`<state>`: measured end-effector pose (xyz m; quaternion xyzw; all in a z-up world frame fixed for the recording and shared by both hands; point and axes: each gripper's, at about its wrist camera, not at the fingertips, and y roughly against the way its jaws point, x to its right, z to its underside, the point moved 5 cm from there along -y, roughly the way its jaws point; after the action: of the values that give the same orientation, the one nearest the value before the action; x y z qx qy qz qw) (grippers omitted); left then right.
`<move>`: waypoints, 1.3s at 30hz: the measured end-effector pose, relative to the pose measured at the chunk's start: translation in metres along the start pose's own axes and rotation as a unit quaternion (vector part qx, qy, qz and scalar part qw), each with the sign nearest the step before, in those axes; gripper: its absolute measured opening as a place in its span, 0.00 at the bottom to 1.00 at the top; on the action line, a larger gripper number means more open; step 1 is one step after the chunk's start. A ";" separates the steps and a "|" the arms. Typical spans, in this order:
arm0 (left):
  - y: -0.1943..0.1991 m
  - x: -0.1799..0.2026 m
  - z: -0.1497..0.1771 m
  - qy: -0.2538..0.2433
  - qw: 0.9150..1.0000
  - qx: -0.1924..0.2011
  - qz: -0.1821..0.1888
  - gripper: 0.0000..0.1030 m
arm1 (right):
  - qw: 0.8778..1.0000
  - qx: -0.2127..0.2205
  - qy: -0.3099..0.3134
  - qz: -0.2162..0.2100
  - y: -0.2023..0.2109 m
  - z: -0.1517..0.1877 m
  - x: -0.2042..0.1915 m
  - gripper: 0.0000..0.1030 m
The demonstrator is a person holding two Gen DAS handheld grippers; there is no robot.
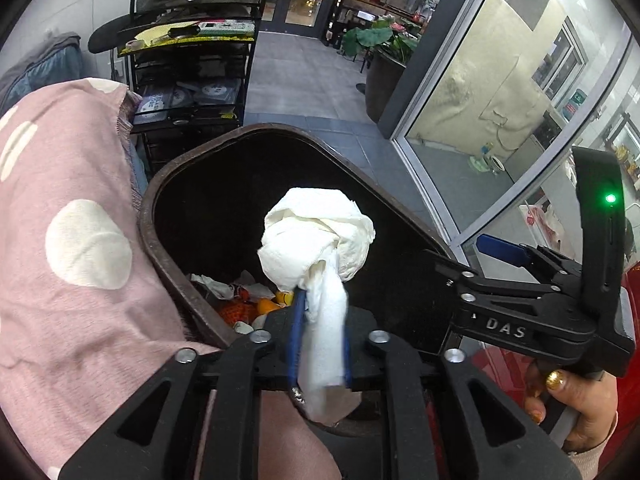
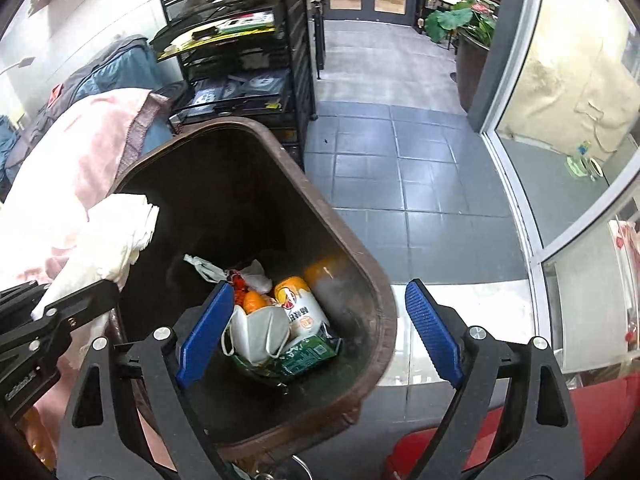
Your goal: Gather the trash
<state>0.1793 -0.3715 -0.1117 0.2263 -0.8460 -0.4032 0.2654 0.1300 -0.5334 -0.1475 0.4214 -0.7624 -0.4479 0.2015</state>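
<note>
Nearest, the left tool (image 1: 320, 340) is clamped on the tail of one crumpled white tissue wad (image 1: 316, 236), whose ball hangs over the mouth of the single brown trash bin (image 1: 160, 184). The right tool (image 2: 316, 332) stands spread wide with nothing between its two blue pads (image 2: 434, 332); the left pad sits inside the bin mouth, the right pad outside the rim. At the bin's bottom lie one white face mask (image 2: 260, 334), one green packet (image 2: 308, 356), one white-and-yellow can (image 2: 300, 308), an orange piece (image 2: 254, 302) and a crumpled white wrapper (image 2: 204, 268); other scraps are too tangled to count. A pink cloth with white spots (image 1: 68, 240) lies against the bin's left rim, and in the right wrist view the tissue and the left tool cover that rim. Beyond the bin stand a black wire rack (image 2: 244, 64), grey floor tiles (image 2: 400, 176), a glass wall (image 1: 480, 112) on the right, and a potted plant (image 2: 472, 24) farthest.
</note>
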 end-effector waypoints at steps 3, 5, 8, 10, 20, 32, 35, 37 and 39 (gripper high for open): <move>-0.005 0.004 -0.001 -0.002 1.000 0.000 -0.002 0.68 | 1.000 0.000 -0.006 0.005 0.000 0.001 0.010 0.84; -0.007 0.009 0.000 -0.010 1.000 0.005 -0.003 0.75 | 1.000 0.000 -0.012 0.008 0.000 0.002 0.015 0.84; -0.011 0.014 -0.002 -0.028 1.000 0.011 0.000 0.87 | 1.000 0.001 -0.022 0.013 0.001 0.004 0.025 0.84; -0.009 0.017 -0.002 -0.038 0.999 0.025 -0.002 0.91 | 0.999 0.004 -0.027 0.018 0.001 0.004 0.030 0.84; 0.017 0.029 -0.002 -0.069 0.994 0.076 -0.019 0.94 | 0.999 0.016 -0.039 0.027 0.002 0.002 0.037 0.86; 0.111 -0.001 0.030 -0.049 0.972 0.200 -0.113 0.94 | 0.987 0.154 -0.025 -0.044 0.059 0.004 -0.024 0.91; 0.136 -0.010 0.043 -0.038 0.961 0.229 -0.152 0.94 | 0.980 0.192 -0.004 -0.056 0.079 0.010 -0.050 0.92; 0.151 -0.018 0.053 -0.028 0.952 0.244 -0.180 0.94 | 0.973 0.221 0.015 -0.069 0.095 0.018 -0.072 0.94; 0.165 -0.027 0.064 -0.015 0.943 0.260 -0.208 0.94 | 0.966 0.240 0.035 -0.084 0.108 0.028 -0.093 0.94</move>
<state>0.1309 -0.2250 -0.0210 0.4517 -0.8596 -0.2192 0.0948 0.1134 -0.4161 -0.0631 0.5352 -0.8020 -0.2518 0.0830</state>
